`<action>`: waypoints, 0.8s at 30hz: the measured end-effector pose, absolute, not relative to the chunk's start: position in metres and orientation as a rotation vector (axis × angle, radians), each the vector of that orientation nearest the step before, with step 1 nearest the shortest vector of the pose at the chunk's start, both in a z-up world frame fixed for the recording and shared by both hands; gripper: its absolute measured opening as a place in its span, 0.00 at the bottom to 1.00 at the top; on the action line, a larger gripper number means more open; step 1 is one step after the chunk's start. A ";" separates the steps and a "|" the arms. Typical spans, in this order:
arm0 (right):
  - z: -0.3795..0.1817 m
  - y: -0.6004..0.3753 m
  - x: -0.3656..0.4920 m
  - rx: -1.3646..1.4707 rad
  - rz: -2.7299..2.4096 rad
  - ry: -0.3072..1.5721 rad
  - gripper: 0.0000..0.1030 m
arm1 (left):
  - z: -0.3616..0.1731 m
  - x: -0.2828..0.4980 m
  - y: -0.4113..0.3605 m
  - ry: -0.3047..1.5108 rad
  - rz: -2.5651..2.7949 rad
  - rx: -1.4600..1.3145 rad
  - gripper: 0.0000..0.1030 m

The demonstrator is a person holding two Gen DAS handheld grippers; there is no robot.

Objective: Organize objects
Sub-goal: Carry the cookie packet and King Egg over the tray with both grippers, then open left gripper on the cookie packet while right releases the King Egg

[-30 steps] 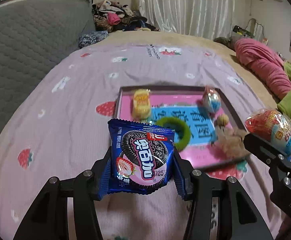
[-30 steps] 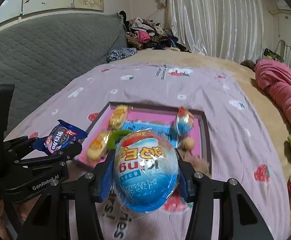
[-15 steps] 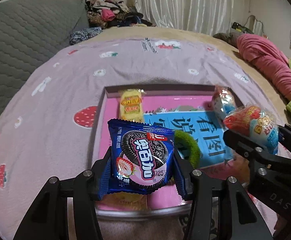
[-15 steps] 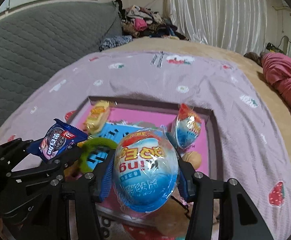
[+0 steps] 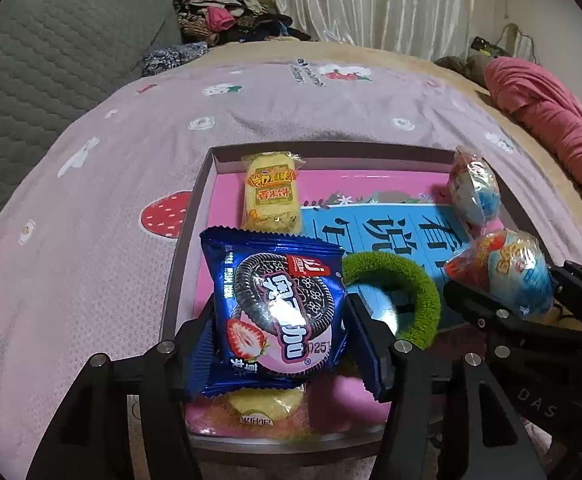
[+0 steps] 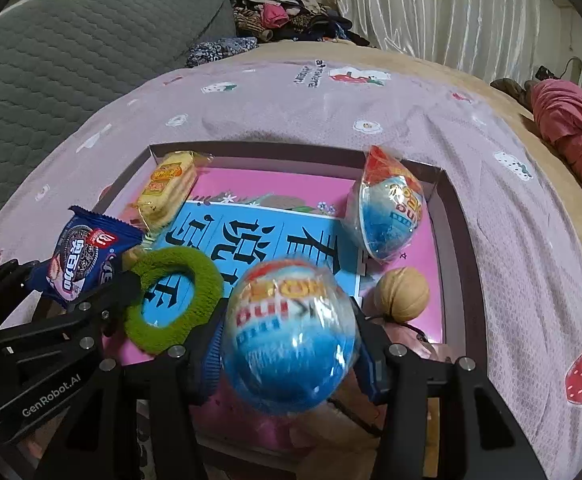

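A blue cookie packet (image 5: 279, 304) sits tilted between the jaws of my left gripper (image 5: 279, 320), over the near left part of a shallow box (image 5: 195, 216). The jaws are opening, and a gap shows beside the right pad. From the right wrist view the packet (image 6: 83, 256) and left gripper (image 6: 75, 276) are low at the left. My right gripper (image 6: 291, 328) is shut on a wrapped blue and red egg (image 6: 291, 336), held over the box (image 6: 451, 216). The left wrist view shows this egg (image 5: 507, 272) in the right gripper (image 5: 511, 280).
The box holds a yellow cracker packet (image 5: 271, 196), a second egg (image 5: 475, 192), a green fuzzy ring (image 5: 403, 292), a walnut (image 6: 401, 294) and another yellow packet (image 5: 267, 404). It lies on a purple strawberry sheet (image 5: 91, 240). A pink blanket (image 5: 543, 112) is at the right.
Both grippers have come down and closer over the box. The left jaws have widened and the cookie packet has tilted and sagged between them. The egg stays gripped.
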State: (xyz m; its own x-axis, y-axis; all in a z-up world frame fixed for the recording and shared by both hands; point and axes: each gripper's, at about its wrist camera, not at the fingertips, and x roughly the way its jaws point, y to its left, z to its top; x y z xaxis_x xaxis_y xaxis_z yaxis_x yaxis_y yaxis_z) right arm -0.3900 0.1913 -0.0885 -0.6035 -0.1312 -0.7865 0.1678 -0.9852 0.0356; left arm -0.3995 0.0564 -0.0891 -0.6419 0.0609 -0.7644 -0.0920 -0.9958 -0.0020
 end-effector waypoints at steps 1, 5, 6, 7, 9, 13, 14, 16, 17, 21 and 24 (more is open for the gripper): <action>-0.088 0.191 -0.391 1.307 -2.675 0.066 0.52 | -0.089 -0.399 0.056 0.054 2.771 -1.291 0.63; -0.083 0.192 -0.388 1.298 -2.687 0.059 0.55 | -0.085 -0.398 0.052 0.039 2.780 -1.290 0.71; -0.081 0.192 -0.388 1.290 -2.691 0.058 0.58 | -0.081 -0.397 0.051 0.036 2.791 -1.277 0.74; -0.078 0.192 -0.387 1.286 -2.695 0.057 0.61 | -0.079 -0.395 0.050 0.038 2.795 -1.272 0.75; -0.070 0.194 -0.385 1.268 -2.711 0.048 0.69 | -0.071 -0.392 0.047 0.028 2.806 -1.255 0.76; -0.048 0.196 -0.378 1.219 -2.738 0.020 0.79 | -0.053 -0.384 0.042 0.021 2.831 -1.226 0.81; -0.042 0.196 -0.375 1.206 -2.748 0.015 0.81 | -0.049 -0.381 0.041 0.032 2.843 -1.224 0.83; -0.028 0.198 -0.368 1.176 -2.761 0.007 0.85 | -0.037 -0.374 0.038 0.036 2.859 -1.202 0.89; -0.021 0.198 -0.364 1.163 -2.769 0.004 0.87 | -0.032 -0.370 0.037 0.041 2.870 -1.191 0.89; 0.007 0.201 -0.345 1.103 -2.793 -0.010 0.93 | -0.005 -0.349 0.030 0.043 2.898 -1.143 0.90; 0.024 0.203 -0.328 1.067 -2.815 -0.012 0.98 | 0.011 -0.333 0.025 0.035 2.912 -1.113 0.90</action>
